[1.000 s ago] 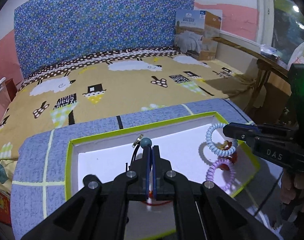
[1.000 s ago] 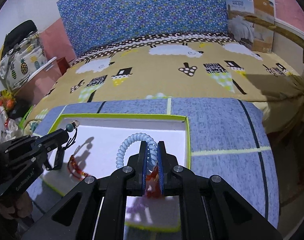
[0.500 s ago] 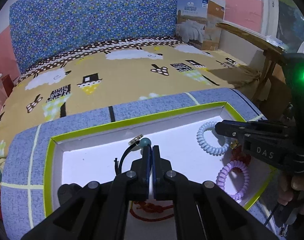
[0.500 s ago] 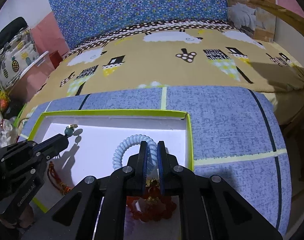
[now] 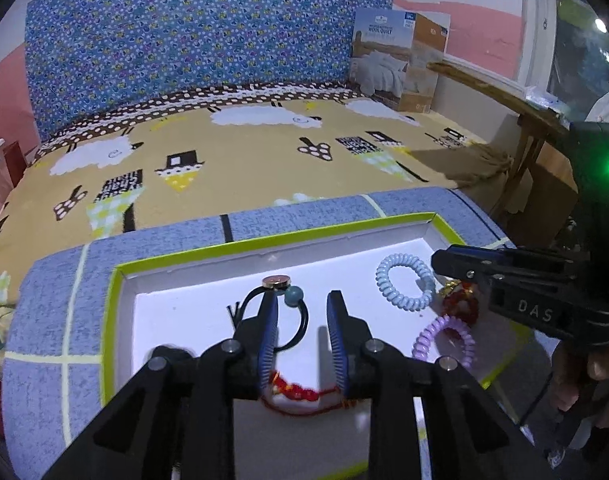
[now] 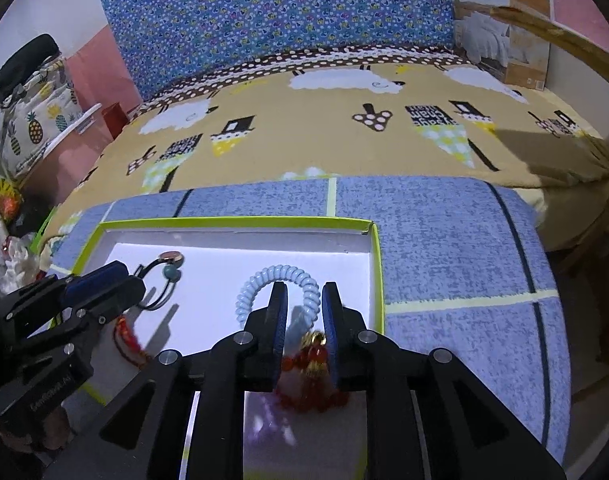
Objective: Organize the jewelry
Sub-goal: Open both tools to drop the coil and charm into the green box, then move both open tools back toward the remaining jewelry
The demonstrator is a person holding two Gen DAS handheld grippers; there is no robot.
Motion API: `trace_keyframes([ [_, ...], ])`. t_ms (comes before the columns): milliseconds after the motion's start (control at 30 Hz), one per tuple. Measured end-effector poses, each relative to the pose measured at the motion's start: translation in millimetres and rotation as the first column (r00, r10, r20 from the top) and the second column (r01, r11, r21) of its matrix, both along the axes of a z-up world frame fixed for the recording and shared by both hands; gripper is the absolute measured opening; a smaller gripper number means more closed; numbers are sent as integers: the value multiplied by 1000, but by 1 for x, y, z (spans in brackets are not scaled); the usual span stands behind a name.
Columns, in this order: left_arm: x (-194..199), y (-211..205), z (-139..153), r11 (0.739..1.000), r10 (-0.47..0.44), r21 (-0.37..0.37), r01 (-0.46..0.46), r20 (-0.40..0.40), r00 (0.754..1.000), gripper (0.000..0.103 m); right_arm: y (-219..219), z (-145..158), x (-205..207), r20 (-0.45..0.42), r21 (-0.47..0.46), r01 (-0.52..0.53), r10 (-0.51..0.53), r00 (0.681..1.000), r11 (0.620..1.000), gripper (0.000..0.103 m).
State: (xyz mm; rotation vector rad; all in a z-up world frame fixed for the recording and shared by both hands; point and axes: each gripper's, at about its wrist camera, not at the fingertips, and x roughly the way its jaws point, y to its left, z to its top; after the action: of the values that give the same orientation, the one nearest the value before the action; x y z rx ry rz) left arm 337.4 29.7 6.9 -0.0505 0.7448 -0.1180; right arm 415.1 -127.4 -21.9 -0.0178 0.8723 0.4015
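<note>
A white tray with a green rim lies on a blue-grey mat. My left gripper is open over it; a black cord bracelet with a teal bead lies between the fingers, and a red knotted cord lies below them. My right gripper is open over a red bead bracelet with a gold charm. A light blue coil band and a purple coil band lie in the tray.
The blue-grey mat sits at the edge of a bed with a yellow sheep-print sheet. A quilt box stands at the back right. A wooden chair is at the right. A pineapple-print bag is at the left.
Both grippers have opened. The black cord bracelet and the red bead bracelet, held before, now lie in the tray. Both grippers came down closer to the tray.
</note>
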Motion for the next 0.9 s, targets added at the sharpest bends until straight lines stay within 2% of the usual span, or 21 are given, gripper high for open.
trace_keyframes([
  [200, -39, 4, 16, 1000, 1, -2, -1, 47, 999, 26, -6, 26, -38, 47, 17, -24, 23, 999, 1000, 19],
  [333, -75, 5, 25, 1000, 2, -7, -2, 74, 997, 26, -15, 41, -78, 83, 39, -44, 40, 996, 998, 20],
  [700, -154, -3, 29, 999, -19, -43, 23, 102, 995, 26, -37, 46, -180, 141, 51, -82, 74, 987, 995, 22],
  [900, -184, -9, 29, 998, -32, -46, 38, 113, 993, 26, -48, 44, -219, 171, 51, -85, 75, 982, 995, 22],
])
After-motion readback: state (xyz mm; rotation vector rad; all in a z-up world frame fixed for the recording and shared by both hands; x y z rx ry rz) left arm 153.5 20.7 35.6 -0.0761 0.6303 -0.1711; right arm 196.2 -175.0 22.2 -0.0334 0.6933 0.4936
